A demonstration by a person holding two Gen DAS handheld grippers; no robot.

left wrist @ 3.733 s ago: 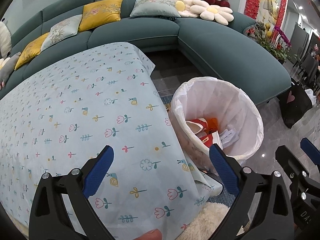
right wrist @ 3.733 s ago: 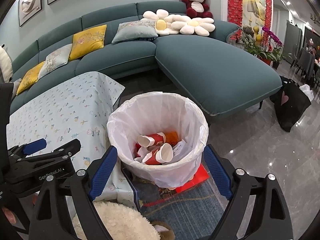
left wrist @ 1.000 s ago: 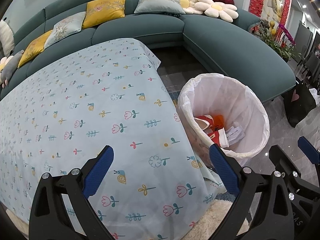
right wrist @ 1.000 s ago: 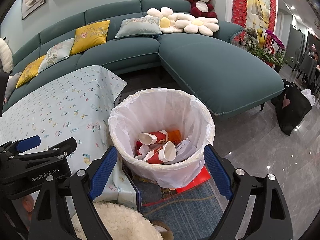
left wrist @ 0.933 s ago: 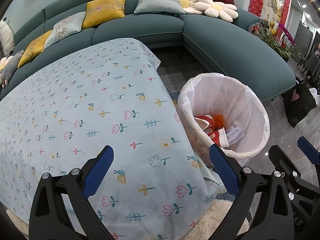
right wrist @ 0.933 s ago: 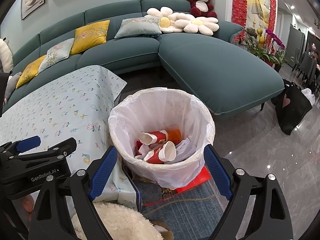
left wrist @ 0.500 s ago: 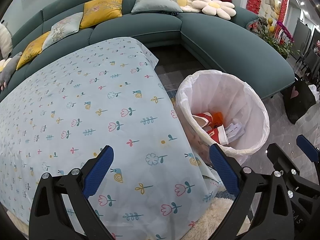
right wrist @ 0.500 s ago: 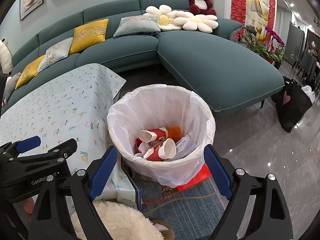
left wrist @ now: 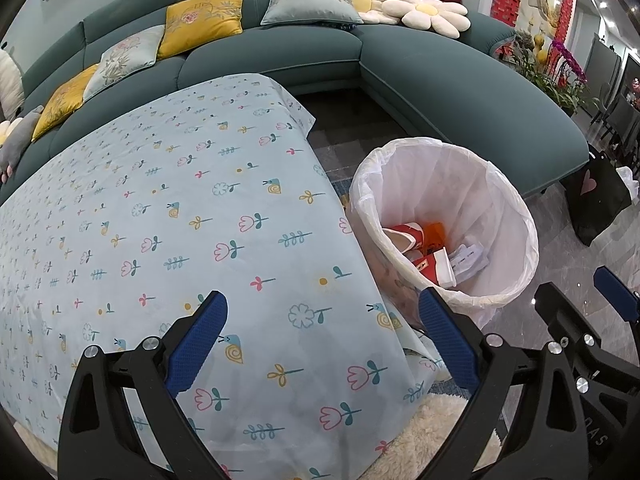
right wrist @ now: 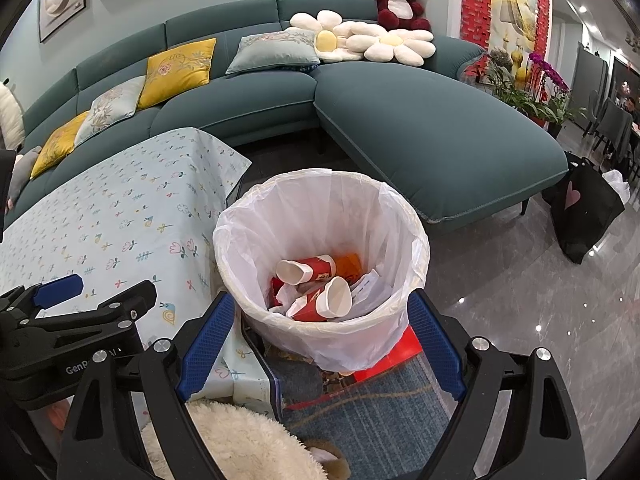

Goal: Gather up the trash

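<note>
left claw [left wrist: 322, 344] spread, empty, over tabletop [left wrist: 168, 208] corner | right claw [right wrist: 318, 346] spread, empty | bin [right wrist: 256, 240] beside corner; right view shows cups [right wrist: 320, 300]

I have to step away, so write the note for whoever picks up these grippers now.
Left gripper: open, holding nothing, over the flowered tablecloth.
Right gripper: open, holding nothing, pointed at the trash bin beside the table.
In the bin: two red paper cups, an orange wrapper and paper slips, all inside the white liner.
Done: no trash shows on the part of the tablecloth in view.
Left: nothing visible to pick up; check the table area outside these views and the floor near the rug before stopping.
</note>
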